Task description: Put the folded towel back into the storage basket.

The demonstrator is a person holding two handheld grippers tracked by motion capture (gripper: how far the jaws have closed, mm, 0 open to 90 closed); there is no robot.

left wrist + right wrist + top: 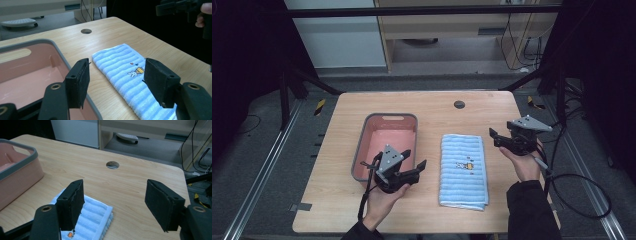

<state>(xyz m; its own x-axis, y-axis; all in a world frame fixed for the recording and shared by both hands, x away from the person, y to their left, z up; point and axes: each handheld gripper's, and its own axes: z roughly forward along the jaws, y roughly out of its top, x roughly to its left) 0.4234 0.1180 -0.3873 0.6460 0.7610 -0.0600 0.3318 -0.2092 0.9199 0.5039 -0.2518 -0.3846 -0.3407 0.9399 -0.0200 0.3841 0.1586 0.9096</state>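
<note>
A folded blue striped towel (pixel 463 170) with a small cartoon print lies flat on the wooden table (pixel 432 107), right of centre. Left of it stands a pink basin (pixel 387 135) with a grey rim. My left gripper (pixel 414 159) hovers over the basin's near right corner, open and holding nothing, its jaws aimed toward the towel (pixel 125 75). My right gripper (pixel 501 129) hangs open and unladen just past the towel's far right corner. In the right gripper view the towel's corner (pixel 92 217) lies below the left jaw of that gripper (pixel 115 186).
A round cable hole (pixel 459 104) sits in the table near its far edge. The basin's rim (pixel 60 53) runs close under my left gripper (pixel 116 67). Cables trail off the table's right side. Bare wood surrounds the towel.
</note>
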